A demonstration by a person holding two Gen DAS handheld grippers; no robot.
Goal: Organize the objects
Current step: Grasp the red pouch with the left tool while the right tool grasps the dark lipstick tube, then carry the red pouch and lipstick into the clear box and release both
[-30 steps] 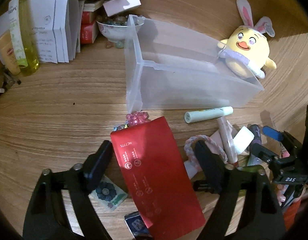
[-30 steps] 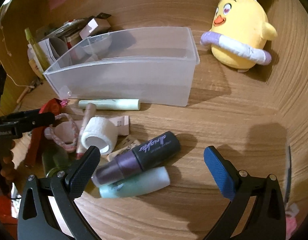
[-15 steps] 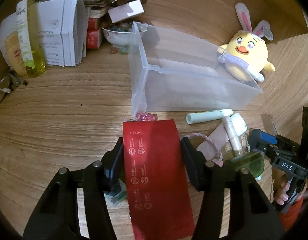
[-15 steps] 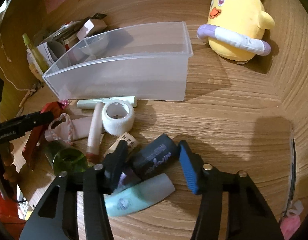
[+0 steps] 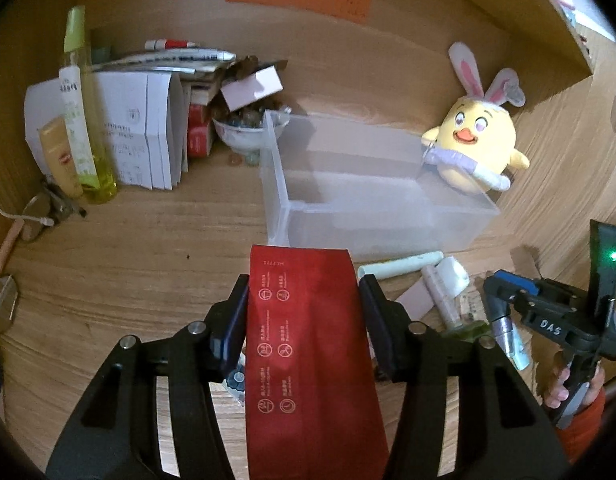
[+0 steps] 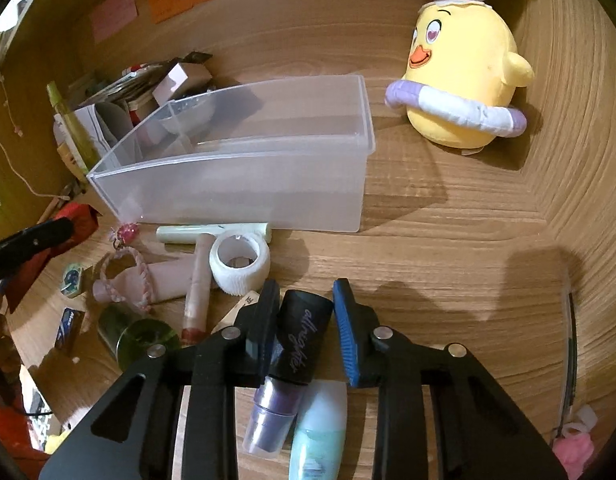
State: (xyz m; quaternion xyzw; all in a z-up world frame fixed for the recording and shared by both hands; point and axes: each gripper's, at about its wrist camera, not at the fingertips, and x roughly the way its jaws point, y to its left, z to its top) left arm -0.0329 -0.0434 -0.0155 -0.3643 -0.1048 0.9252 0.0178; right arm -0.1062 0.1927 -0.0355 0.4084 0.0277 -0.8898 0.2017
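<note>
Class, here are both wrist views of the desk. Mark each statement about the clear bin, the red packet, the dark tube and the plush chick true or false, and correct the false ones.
1. The clear plastic bin has nothing in it. True.
2. The left gripper holds a blue packet. False: the red packet sits between its fingers.
3. The dark tube lies between the right gripper fingers. True; its jaws are closing.
4. The plush chick sits inside the bin. False: it stands on the desk beside it.
5. The white tape roll lies outside the bin. True.
</note>
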